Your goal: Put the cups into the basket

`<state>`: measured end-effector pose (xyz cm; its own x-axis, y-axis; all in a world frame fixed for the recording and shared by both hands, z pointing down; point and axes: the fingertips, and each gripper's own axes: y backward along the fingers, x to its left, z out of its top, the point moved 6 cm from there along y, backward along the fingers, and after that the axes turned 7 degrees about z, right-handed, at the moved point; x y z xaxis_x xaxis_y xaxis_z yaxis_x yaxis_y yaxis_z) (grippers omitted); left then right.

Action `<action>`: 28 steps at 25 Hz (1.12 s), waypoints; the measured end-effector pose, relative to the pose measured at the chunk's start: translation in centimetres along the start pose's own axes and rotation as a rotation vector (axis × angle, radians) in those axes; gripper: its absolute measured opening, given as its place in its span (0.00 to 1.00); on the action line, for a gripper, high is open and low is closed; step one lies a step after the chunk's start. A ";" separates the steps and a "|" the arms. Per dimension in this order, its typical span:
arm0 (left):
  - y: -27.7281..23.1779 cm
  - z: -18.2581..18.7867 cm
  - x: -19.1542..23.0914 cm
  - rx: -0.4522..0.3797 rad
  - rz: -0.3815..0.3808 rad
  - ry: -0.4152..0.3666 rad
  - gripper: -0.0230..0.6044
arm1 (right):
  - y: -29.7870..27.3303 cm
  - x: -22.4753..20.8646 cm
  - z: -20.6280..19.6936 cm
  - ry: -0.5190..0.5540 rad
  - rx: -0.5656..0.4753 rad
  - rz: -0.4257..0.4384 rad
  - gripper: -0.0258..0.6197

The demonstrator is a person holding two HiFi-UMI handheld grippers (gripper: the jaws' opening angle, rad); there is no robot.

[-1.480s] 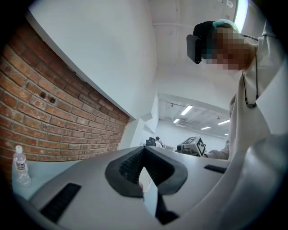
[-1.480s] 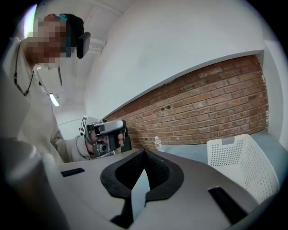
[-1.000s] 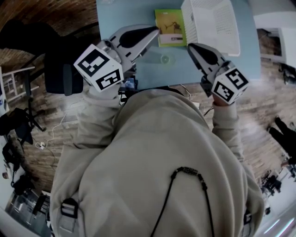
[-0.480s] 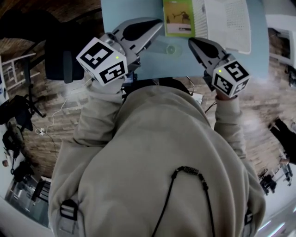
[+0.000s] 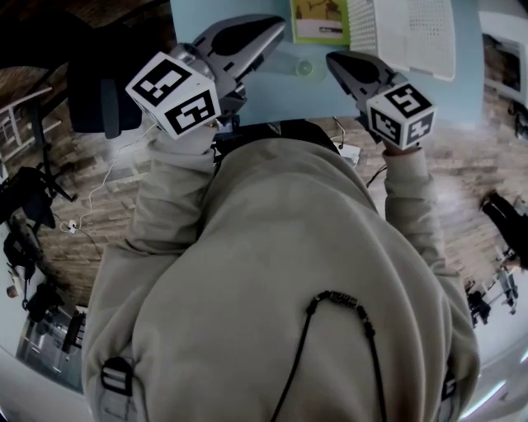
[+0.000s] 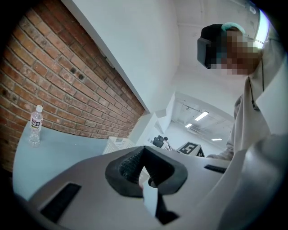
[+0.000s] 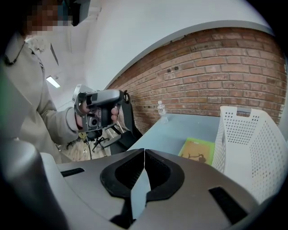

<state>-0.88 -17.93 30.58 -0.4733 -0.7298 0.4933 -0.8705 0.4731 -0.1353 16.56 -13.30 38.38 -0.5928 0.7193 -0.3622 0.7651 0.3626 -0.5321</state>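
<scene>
Both claws were up over the near edge of the pale blue table [image 5: 289,97]. The left gripper [image 6: 143,149] had its dark pads together at the tips and nothing was caught between them. The right gripper [image 7: 144,152] was the same story: its jaws were pressed together along a thin seam and it carried nothing. Down on the table, one small clear cup [image 5: 305,67] stood upright between the two gripper noses. It was just on the near side of a green card [image 5: 318,21] lying flat, and neither claw was touching it. The basket [image 5: 412,37], a white plastic one with perforated walls, sat on the far right part of the table, right beside the green card. The cup was outside it, a little to its near left. From the right gripper view only the basket's outer wall and rim came through, and the head view cut off its far end, so what lay inside could not be made out. Farther along the table, near the red brick wall, a small water bottle [image 7: 161,110] with a white cap stood upright, well apart from the basket and the cup. A dark office chair [image 5: 99,95] sat off the table's left side on the brick-patterned floor.
</scene>
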 end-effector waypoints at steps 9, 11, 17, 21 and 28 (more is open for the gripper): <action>0.0 -2.0 1.2 0.006 0.017 0.069 0.03 | -1.4 -1.6 -2.4 -0.060 0.064 0.024 0.06; 0.2 -2.2 1.5 0.006 0.025 0.077 0.03 | -1.7 -1.8 -2.5 -0.053 0.080 0.024 0.06; 0.0 -3.6 2.2 0.018 0.041 0.088 0.03 | -2.4 -3.0 -3.8 -0.087 0.094 0.009 0.09; 0.1 -4.3 2.4 0.026 0.054 0.108 0.03 | -3.2 -3.8 -5.1 -0.074 0.145 -0.016 0.20; 0.7 -5.4 3.0 0.027 0.071 0.106 0.03 | -5.1 -4.3 -7.2 -0.073 0.213 -0.013 0.29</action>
<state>-2.15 -17.15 36.63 -0.5181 -0.6383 0.5693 -0.8394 0.5074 -0.1950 17.04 -13.91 48.17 -0.6250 0.6675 -0.4048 0.6914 0.2325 -0.6841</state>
